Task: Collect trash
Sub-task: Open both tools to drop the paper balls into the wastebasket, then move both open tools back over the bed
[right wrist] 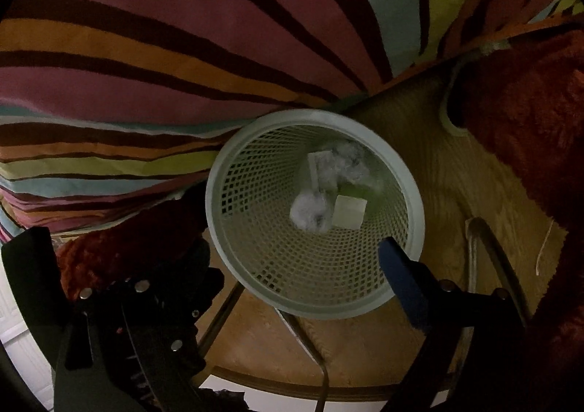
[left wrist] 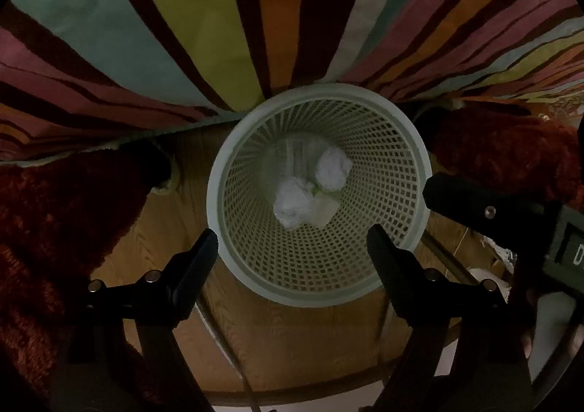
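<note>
A white mesh waste basket point(left wrist: 216, 193) stands on the wooden floor, seen from above. Two crumpled white paper balls point(left wrist: 292, 205) lie at its bottom. My left gripper point(left wrist: 292, 242) hangs over the near rim, open, with nothing between its fingers. In the right wrist view the same basket point(right wrist: 416, 214) holds a paper ball point(right wrist: 310, 216), a second wad point(right wrist: 343, 160) and a pale square scrap point(right wrist: 349, 216). My right gripper point(right wrist: 297, 255) is open and empty above it; its blue-padded finger point(right wrist: 398, 266) overlaps the rim. The right gripper's body point(left wrist: 485, 211) shows at the right of the left wrist view.
A bright striped fabric point(left wrist: 182, 28) fills the far side behind the basket. Dark red furry cloth point(left wrist: 54, 211) lies on both sides of it. Wooden floor point(left wrist: 292, 339) and thin metal rods point(right wrist: 219, 317) are near the basket's front.
</note>
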`<action>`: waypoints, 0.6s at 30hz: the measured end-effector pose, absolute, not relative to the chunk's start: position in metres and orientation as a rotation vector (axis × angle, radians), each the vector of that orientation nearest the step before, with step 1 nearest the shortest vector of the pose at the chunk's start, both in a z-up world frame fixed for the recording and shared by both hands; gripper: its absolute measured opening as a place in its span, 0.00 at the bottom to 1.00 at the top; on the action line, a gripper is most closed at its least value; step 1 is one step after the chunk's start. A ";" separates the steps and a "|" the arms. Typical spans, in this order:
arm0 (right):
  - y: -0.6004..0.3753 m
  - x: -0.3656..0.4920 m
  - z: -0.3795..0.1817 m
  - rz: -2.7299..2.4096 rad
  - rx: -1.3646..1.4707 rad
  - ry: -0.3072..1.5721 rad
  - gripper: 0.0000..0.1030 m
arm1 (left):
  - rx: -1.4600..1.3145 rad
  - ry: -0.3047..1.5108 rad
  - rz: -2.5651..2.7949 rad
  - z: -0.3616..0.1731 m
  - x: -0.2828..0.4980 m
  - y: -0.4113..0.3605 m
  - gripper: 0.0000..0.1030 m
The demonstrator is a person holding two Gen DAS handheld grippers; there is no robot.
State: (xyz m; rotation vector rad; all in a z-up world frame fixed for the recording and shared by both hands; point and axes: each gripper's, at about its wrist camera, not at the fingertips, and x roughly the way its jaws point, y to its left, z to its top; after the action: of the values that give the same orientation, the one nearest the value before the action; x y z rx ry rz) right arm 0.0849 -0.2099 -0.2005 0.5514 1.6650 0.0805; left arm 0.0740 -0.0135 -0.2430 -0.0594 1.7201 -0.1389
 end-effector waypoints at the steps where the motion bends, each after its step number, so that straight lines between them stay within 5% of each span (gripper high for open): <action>1: -0.210 0.085 -0.201 0.077 0.555 1.660 0.87 | -0.060 1.718 -0.138 -0.241 0.074 -0.012 0.79; 18: -0.218 0.076 -0.153 0.123 0.537 1.484 0.87 | -0.092 1.552 -0.162 -0.195 0.065 -0.009 0.84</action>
State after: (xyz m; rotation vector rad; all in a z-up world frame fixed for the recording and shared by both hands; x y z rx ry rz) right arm 0.0756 -0.2179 -0.1526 0.5368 1.4844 0.1232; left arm 0.0646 -0.0094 -0.1951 -0.0918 1.5523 -0.1615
